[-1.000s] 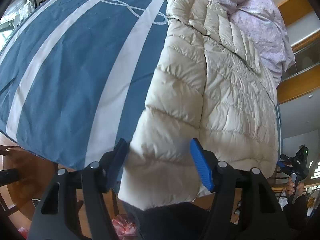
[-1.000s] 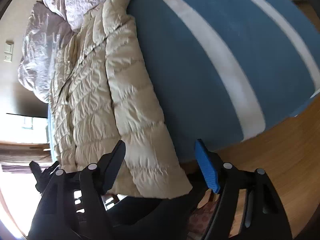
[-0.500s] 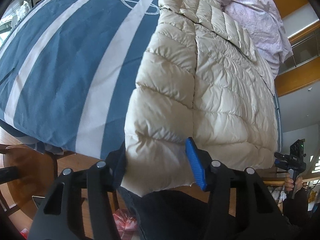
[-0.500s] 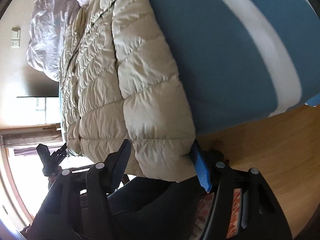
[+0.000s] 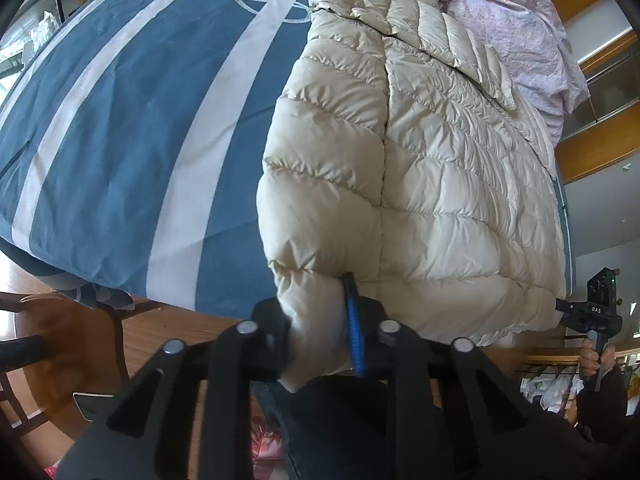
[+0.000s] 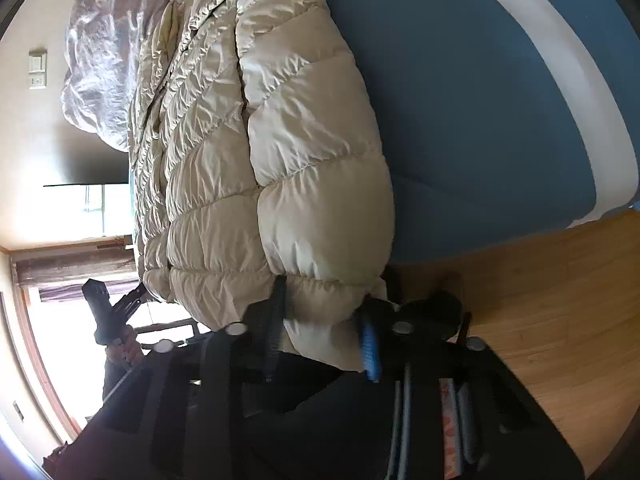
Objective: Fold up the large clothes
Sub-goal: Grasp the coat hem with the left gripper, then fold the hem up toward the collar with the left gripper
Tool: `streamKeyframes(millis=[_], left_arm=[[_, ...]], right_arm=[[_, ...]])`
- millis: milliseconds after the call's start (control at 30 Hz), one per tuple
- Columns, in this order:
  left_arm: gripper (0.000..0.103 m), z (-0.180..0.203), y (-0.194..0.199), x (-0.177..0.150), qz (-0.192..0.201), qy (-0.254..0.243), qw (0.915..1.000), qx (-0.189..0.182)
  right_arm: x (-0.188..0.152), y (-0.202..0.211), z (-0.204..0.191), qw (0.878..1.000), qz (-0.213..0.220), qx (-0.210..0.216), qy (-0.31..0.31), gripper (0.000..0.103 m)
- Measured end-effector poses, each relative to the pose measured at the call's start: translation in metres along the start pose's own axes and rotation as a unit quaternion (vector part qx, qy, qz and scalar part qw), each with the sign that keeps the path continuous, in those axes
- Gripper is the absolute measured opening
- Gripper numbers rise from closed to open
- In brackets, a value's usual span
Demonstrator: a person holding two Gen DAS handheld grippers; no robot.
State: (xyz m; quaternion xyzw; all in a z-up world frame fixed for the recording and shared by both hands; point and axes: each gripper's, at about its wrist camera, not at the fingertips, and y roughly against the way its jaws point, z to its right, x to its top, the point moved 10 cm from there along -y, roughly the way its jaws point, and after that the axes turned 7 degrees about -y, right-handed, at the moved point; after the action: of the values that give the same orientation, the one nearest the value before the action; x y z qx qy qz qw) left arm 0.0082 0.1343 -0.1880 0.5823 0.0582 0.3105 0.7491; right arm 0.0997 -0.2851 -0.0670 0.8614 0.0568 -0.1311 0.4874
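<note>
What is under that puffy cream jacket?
The puffy cream jacket lies on a blue bedcover with white stripes; its hem overhangs the bed's edge. What lies beneath the jacket itself is covered.

The left gripper (image 5: 320,328) has a black frame of angled bars, round silver screw heads on its pivots, and a ribbed blue pad (image 5: 355,336) on one finger. The right gripper (image 6: 324,336) has the same black bars, silver screws and blue pad (image 6: 370,350). Below both, dark trousers (image 5: 340,420) show.

One cream puffer jacket (image 5: 420,168), one blue-and-white striped bedcover (image 5: 132,128), one lilac crumpled quilt (image 5: 516,20), two grippers.
</note>
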Motion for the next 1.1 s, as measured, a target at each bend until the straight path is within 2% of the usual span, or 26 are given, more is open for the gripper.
streamKeyframes(millis=[67, 167, 433, 633, 833, 1100], left_arm=[[0.015, 0.001, 0.001, 0.001, 0.001, -0.004, 1.0000, 0.007], [0.010, 0.003, 0.004, 0.004, 0.003, -0.009, 0.9998, 0.019], [0.007, 0.010, 0.019, 0.014, 0.015, -0.024, 0.9987, 0.043], [0.006, 0.012, 0.039, 0.035, 0.041, -0.030, 0.9971, 0.056], [0.006, 0.012, 0.063, 0.076, 0.084, -0.029, 0.9933, 0.074], [0.006, 0.013, 0.061, 0.134, 0.103, -0.019, 0.9910, 0.083]], right_arm=[[0.000, 0.002, -0.002, 1.000, -0.005, -0.005, 0.007, 0.020], [0.001, 0.007, -0.009, 1.000, -0.011, -0.014, 0.024, 0.015], [0.015, 0.029, -0.029, 0.998, 0.003, -0.024, 0.059, 0.012], [0.038, 0.050, -0.046, 0.995, 0.040, -0.021, 0.084, 0.011], [0.068, 0.069, -0.073, 0.989, 0.093, -0.028, 0.107, 0.011], [0.115, 0.075, -0.098, 0.977, 0.153, -0.084, 0.123, 0.011]])
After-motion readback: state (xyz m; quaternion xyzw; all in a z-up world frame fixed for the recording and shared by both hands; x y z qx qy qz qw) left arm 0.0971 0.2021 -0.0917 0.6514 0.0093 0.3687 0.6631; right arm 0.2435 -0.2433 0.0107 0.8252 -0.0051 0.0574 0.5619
